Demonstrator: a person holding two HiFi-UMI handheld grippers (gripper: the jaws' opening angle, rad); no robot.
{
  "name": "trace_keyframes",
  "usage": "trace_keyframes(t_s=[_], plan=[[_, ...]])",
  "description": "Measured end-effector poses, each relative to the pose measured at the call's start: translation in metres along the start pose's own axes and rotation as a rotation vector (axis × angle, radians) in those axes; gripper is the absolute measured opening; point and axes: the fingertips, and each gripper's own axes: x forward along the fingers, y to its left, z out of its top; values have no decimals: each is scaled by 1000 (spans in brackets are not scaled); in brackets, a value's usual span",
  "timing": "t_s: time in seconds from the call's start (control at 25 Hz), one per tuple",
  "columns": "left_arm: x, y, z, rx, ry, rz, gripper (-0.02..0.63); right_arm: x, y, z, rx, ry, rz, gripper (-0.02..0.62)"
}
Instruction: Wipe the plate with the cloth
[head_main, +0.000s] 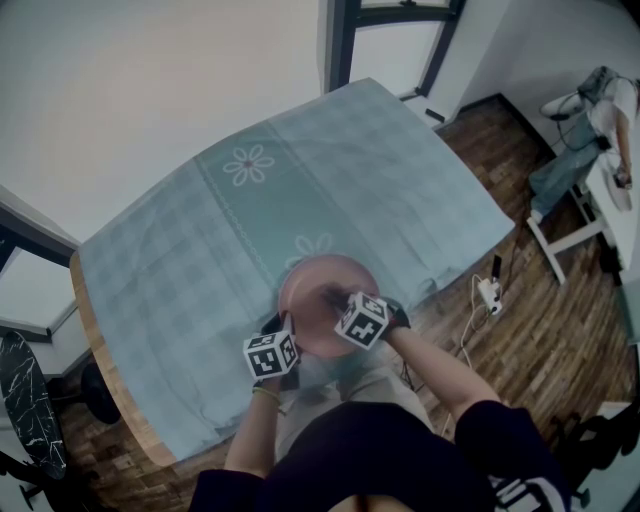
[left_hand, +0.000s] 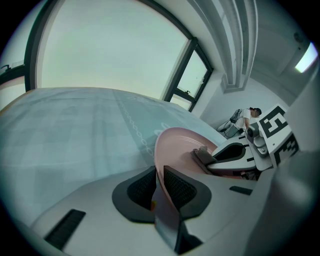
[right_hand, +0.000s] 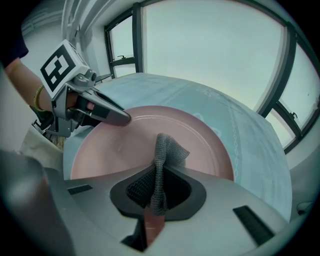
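A pink plate is held tilted over the near edge of the table. My left gripper is shut on the plate's near rim, which stands edge-on between the pads. In the right gripper view that left gripper bites the rim at the plate's far left. My right gripper is shut on a grey knitted cloth. The cloth's free end lies against the inside of the plate. In the head view the left gripper is at the plate's near left and the right gripper over its middle.
A teal checked tablecloth with flower prints covers the table, whose wooden edge shows at the left. A white power strip lies on the wood floor. A person sits by a white table at the far right.
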Motion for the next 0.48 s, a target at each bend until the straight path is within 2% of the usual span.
trace_keyframes(t_s=[0.48], plan=[[-1, 0, 0, 0, -1, 2, 60, -3, 36, -4, -65, 9, 78, 34]])
